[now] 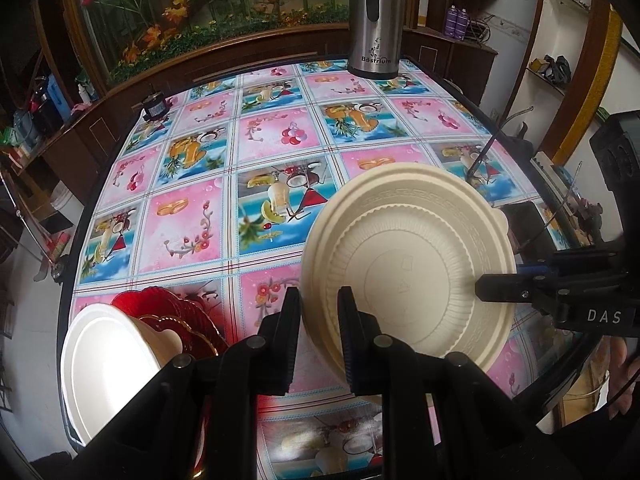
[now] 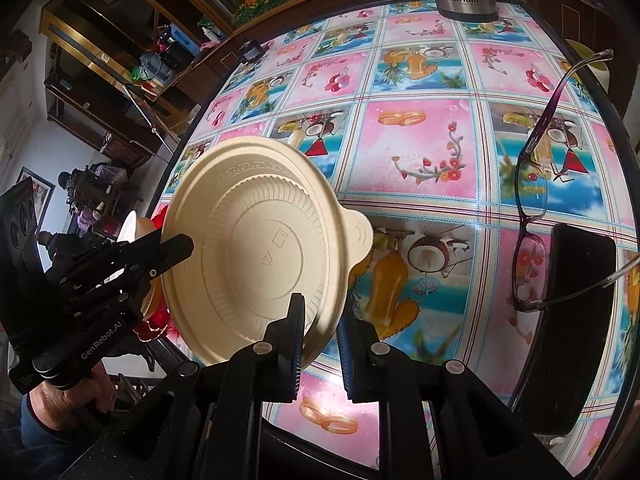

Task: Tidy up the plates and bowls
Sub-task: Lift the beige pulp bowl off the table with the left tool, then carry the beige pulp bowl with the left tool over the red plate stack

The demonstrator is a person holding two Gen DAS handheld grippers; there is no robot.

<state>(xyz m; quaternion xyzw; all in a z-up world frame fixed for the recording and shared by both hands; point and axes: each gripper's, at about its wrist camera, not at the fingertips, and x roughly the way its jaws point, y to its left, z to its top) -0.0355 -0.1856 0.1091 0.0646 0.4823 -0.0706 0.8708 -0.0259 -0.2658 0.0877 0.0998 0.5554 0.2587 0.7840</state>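
I hold the cream plastic bowl [image 1: 408, 264] up off the worktop [image 1: 248, 152], tilted so its inside faces me, with both pairs of tongs pinching its rim. My left tongs [image 1: 318, 320] are nearly pressed together on the near edge of the bowl, one finger outside the wall and one inside. My right tongs [image 2: 320, 332] grip the rim the same way on the opposite side; from the left wrist view they come in from the right edge with a finger [image 1: 504, 287] laid on the bowl's ribbed inner wall. The bowl has a small tab handle [image 2: 360, 236] on its rim.

Low on the left, near the worktop's edge, a red scalloped glass plate [image 1: 176, 312] lies with a second cream bowl [image 1: 104, 356] on it, tipped on its side and showing its pale base.

At the far end of the patterned tablecloth stands a steel thermos jug [image 1: 374, 20]. A pair of purple-framed glasses [image 2: 536, 216] lies open towards the right, one temple resting across a black phone-like slab [image 2: 576, 288].
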